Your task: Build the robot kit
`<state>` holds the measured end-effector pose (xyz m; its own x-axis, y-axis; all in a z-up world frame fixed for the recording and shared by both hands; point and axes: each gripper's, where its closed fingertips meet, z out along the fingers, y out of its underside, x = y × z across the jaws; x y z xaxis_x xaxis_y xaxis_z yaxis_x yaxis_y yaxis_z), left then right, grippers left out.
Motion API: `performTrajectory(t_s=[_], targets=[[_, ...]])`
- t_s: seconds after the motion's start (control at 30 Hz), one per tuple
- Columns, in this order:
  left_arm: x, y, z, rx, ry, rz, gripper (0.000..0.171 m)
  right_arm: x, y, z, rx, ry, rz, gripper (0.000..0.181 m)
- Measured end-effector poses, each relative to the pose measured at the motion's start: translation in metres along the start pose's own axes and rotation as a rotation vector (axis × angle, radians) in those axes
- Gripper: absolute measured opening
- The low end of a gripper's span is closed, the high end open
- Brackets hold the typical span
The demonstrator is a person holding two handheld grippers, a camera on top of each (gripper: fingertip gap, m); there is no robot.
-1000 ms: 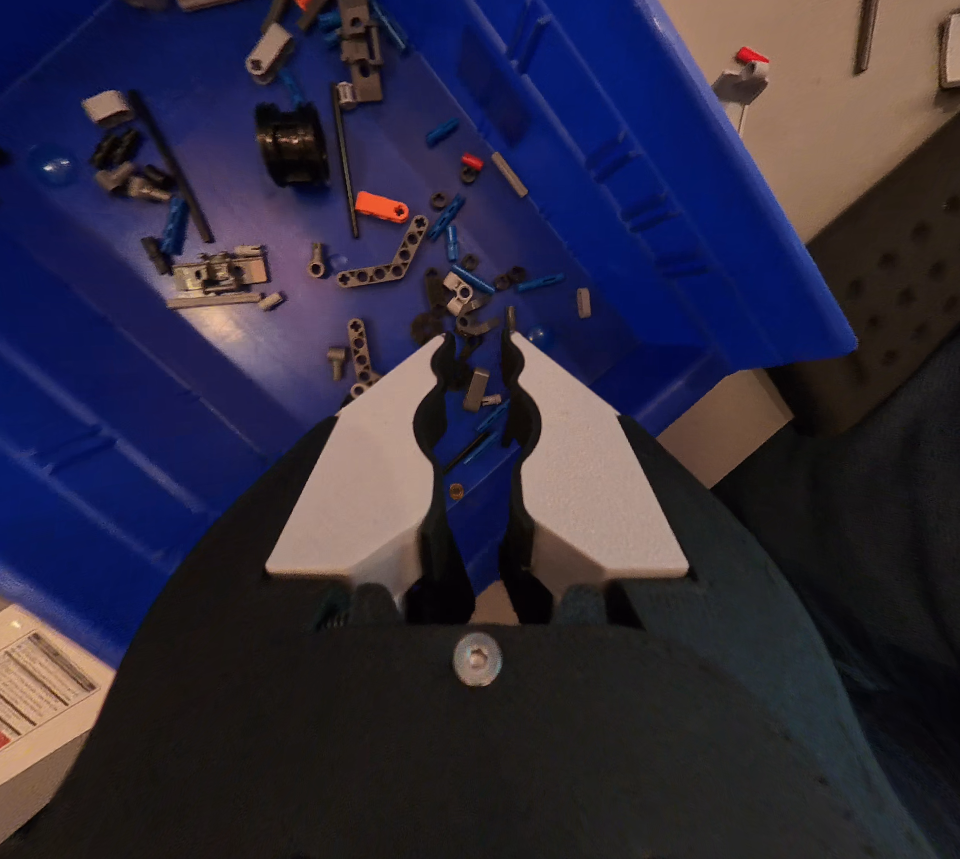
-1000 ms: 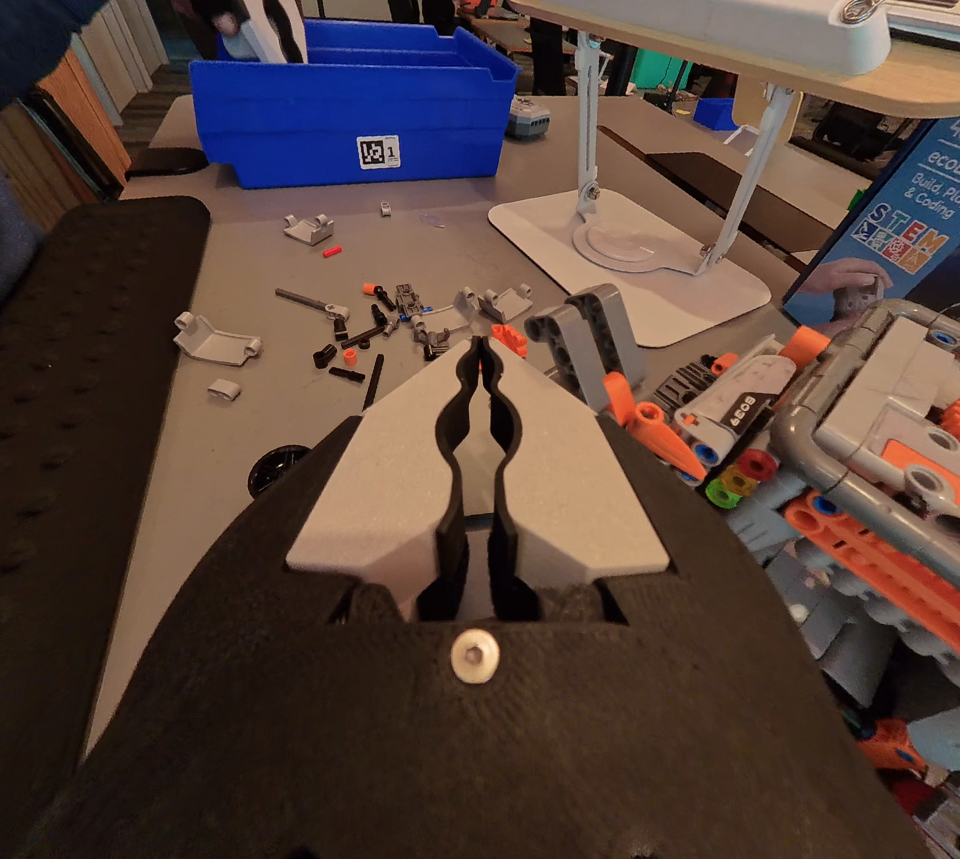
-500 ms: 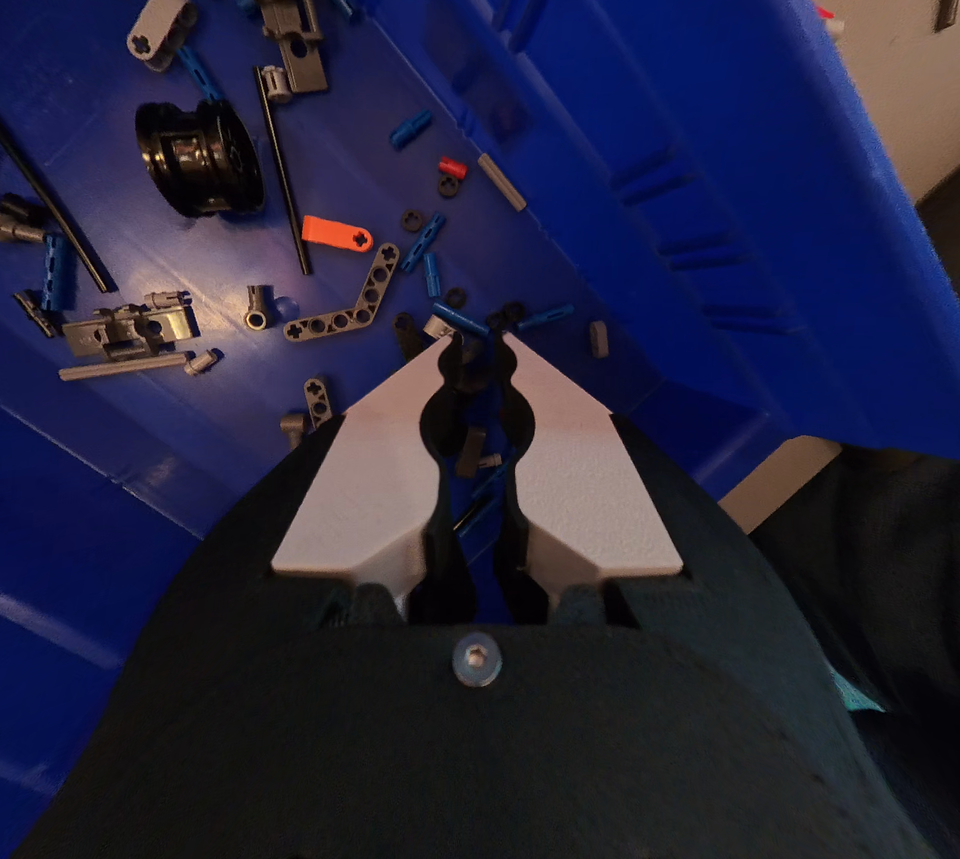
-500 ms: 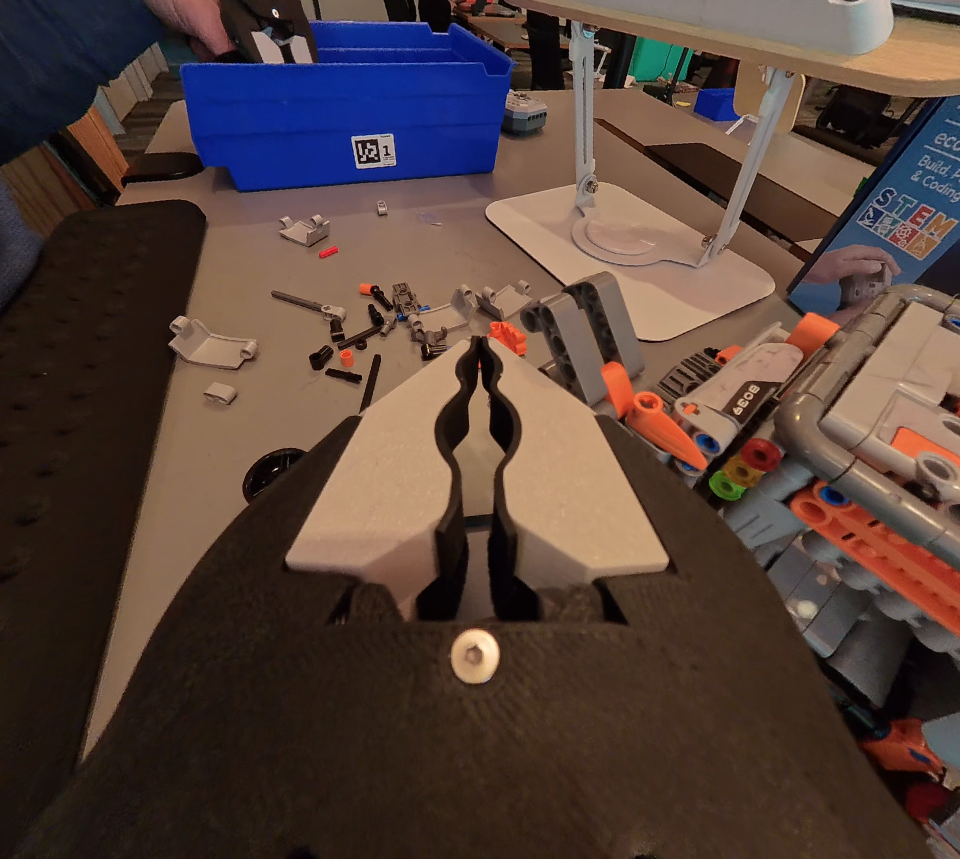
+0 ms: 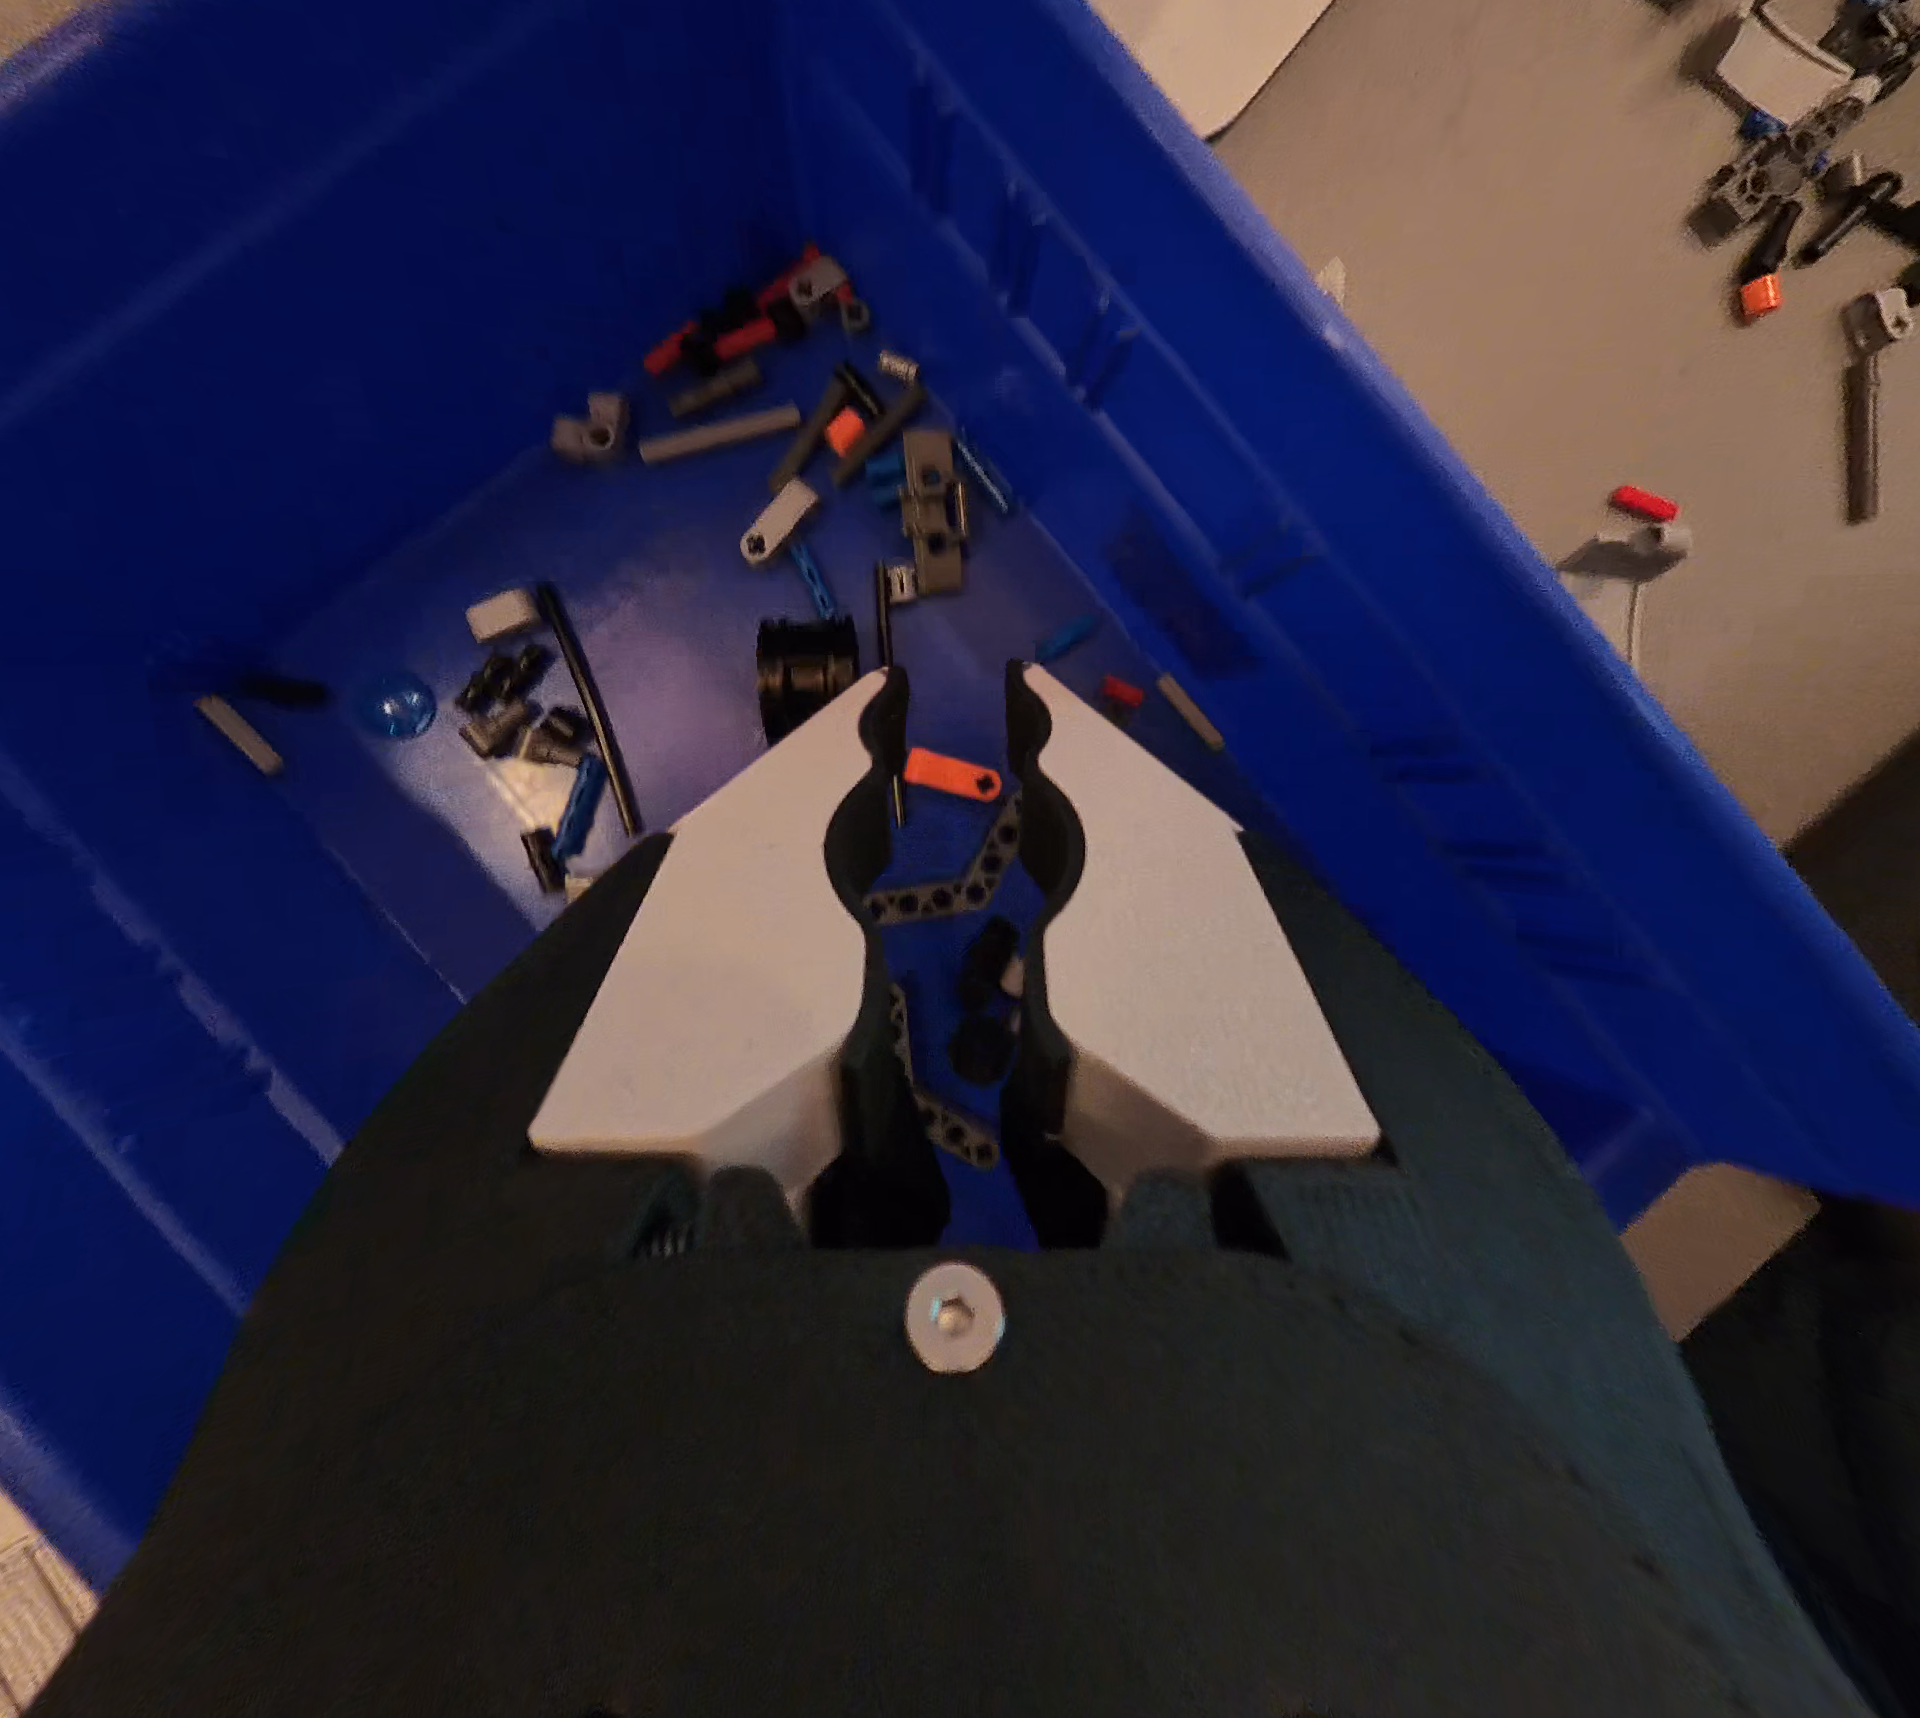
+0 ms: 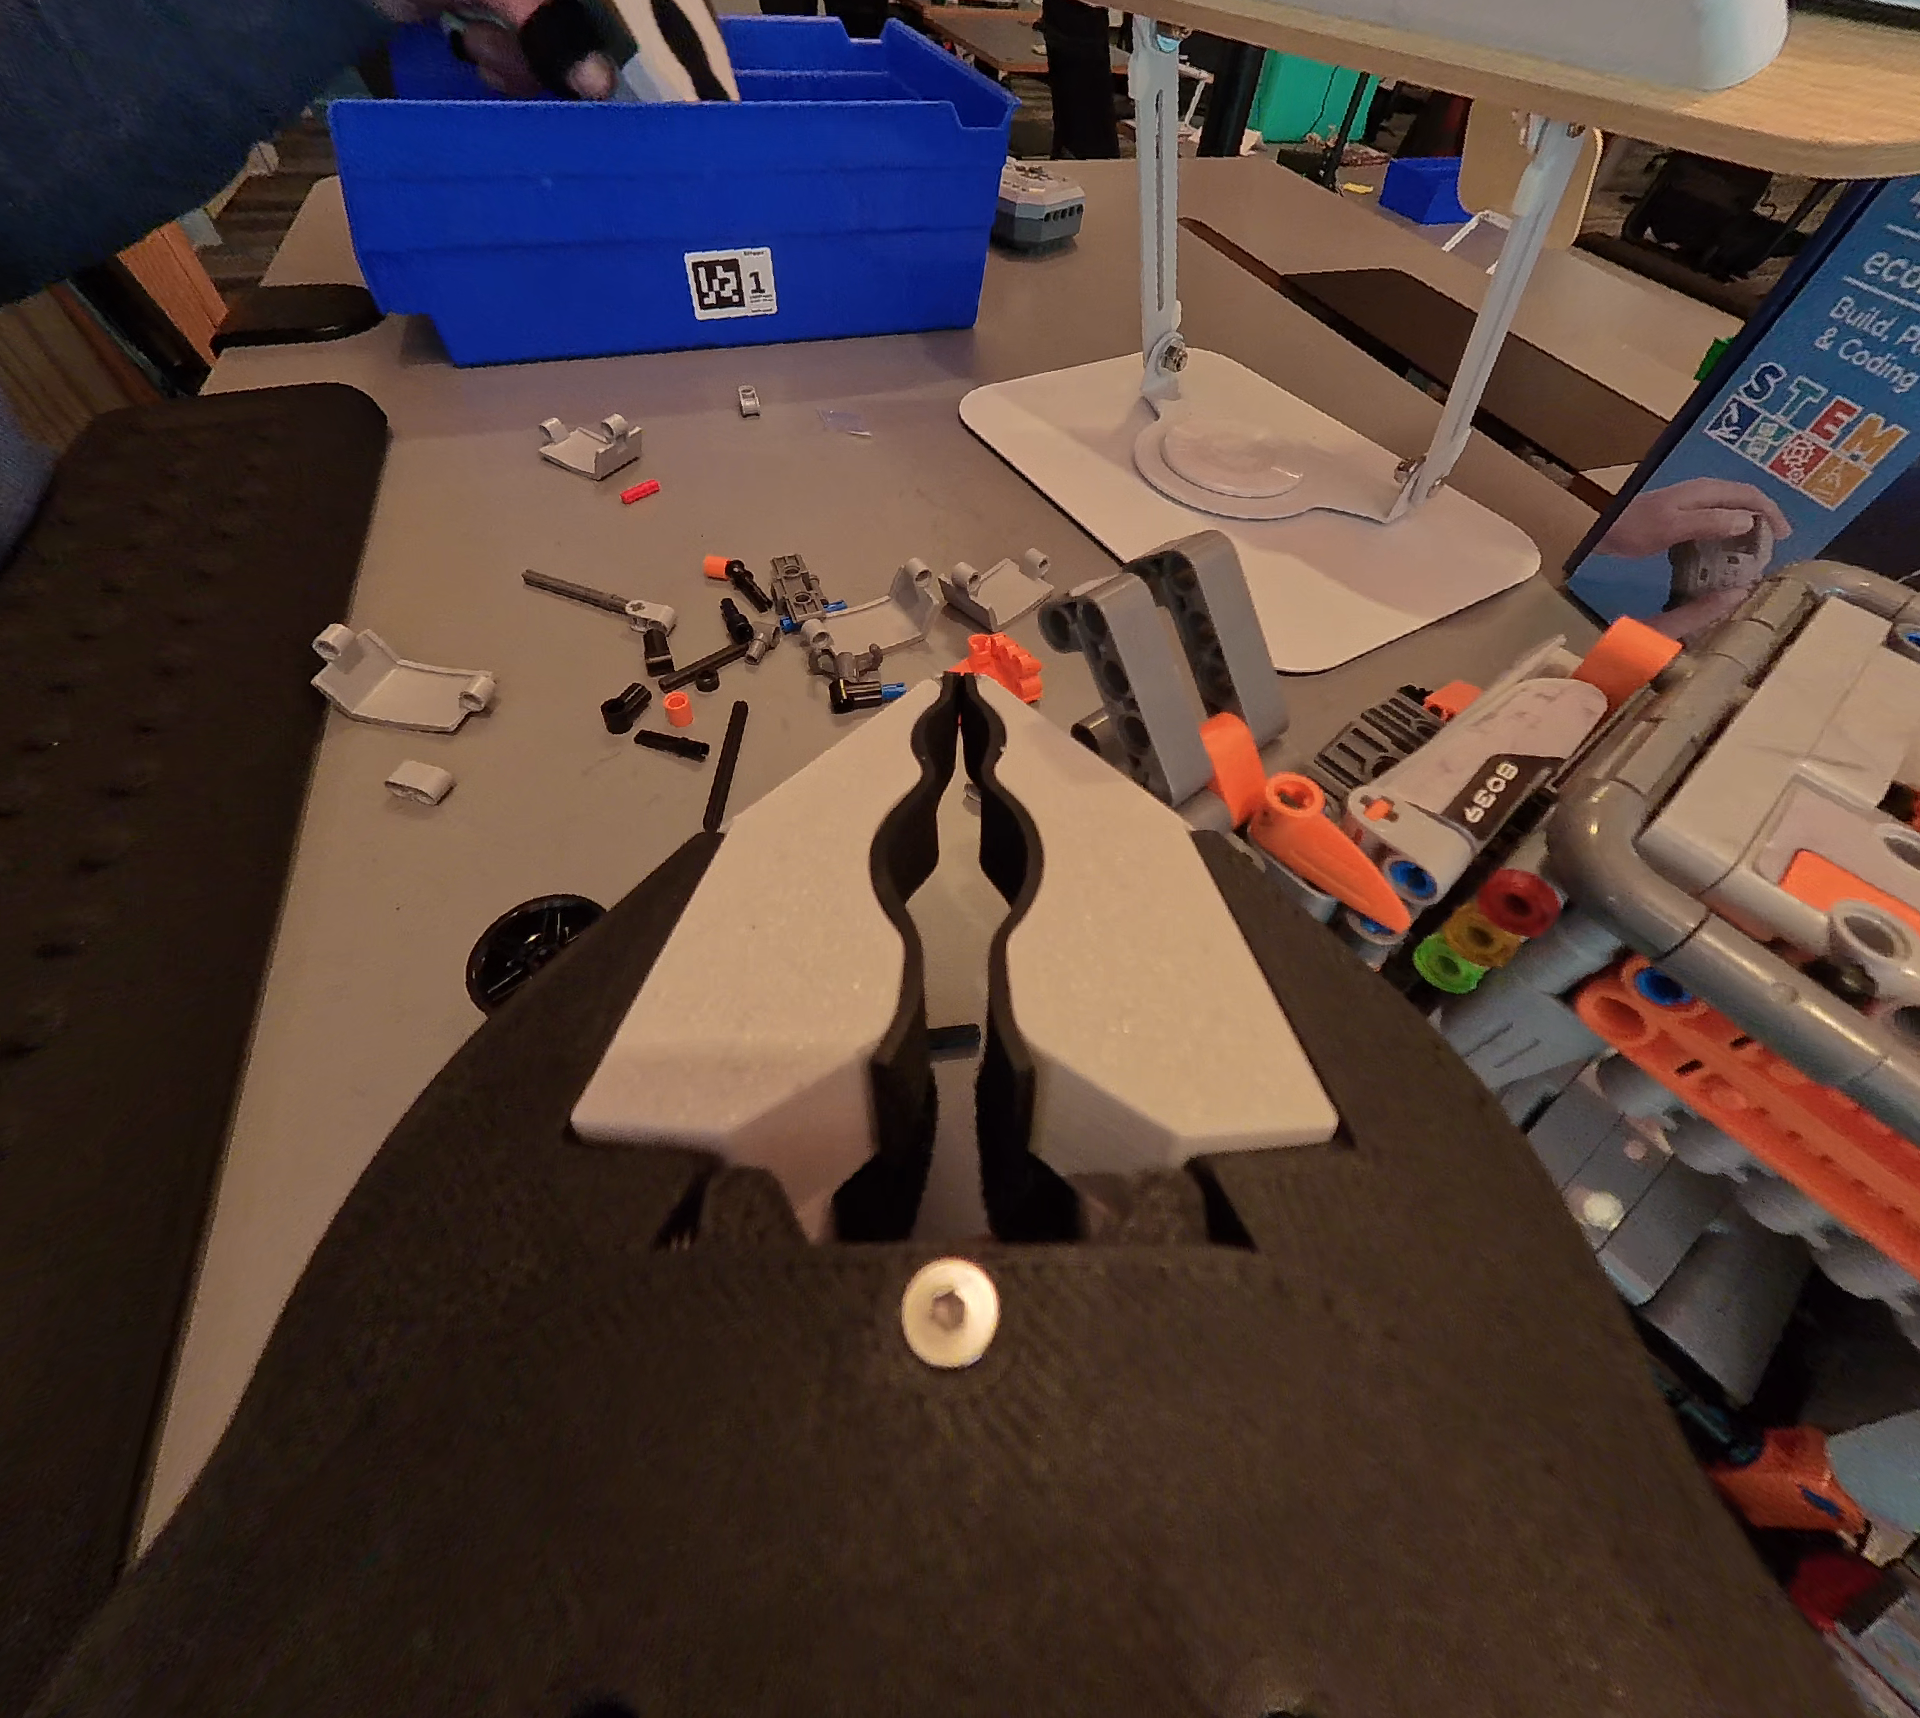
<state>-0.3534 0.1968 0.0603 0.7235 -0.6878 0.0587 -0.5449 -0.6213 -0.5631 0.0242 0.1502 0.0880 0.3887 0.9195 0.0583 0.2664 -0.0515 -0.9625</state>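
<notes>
The left hand-held gripper [image 5: 954,681] hangs spread and empty over the blue bin [image 5: 1299,463], nearest an orange tab [image 5: 951,775] and a bent grey beam [image 5: 951,884] on its floor: light, stiff, slippery bits, best pinched across their flat faces. The right hand-held gripper [image 6: 958,692], pressed together and empty, hovers above the tabletop [image 6: 436,879] near loose parts.

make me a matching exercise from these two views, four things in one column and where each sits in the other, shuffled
Things:
1. black wheel hub
2. orange flat link
3. black tyre
4. red pin

Places:
A. on the grey table, left of the right gripper's body
B. on the table before the blue bin, near a grey bracket
C. bin floor, seen between the left gripper's fingers
D. bin floor, just beyond the left fingertip

Pairs: 1-D, 2-C, 3-A, 4-B
</notes>
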Motion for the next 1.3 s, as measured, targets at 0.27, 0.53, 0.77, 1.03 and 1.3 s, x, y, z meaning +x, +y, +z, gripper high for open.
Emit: performTrajectory(t_s=[0.27, 0.53, 0.77, 1.03, 1.3], targets=[[-0.003, -0.006, 0.052, -0.16, 0.004, 0.049, 0.024, -0.001, 0.0, -0.002, -0.005, 0.0, -0.011, 0.0], [-0.007, 0.008, 0.052, -0.171, -0.006, 0.001, 0.016, -0.001, -0.005, -0.004, 0.021, -0.004, -0.015, 0.0], [-0.001, 0.039, 0.031, -0.248, 0.016, -0.052, 0.016, -0.005, -0.006, -0.003, 0.018, -0.021, -0.026, 0.0], [0.003, 0.041, 0.025, -0.23, 0.015, -0.076, 0.033, -0.01, -0.009, -0.005, 0.022, -0.03, -0.043, 0.0], [0.008, 0.028, 0.01, -0.174, -0.014, -0.048, 0.034, -0.012, -0.012, -0.007, 0.028, -0.029, -0.057, 0.0]])
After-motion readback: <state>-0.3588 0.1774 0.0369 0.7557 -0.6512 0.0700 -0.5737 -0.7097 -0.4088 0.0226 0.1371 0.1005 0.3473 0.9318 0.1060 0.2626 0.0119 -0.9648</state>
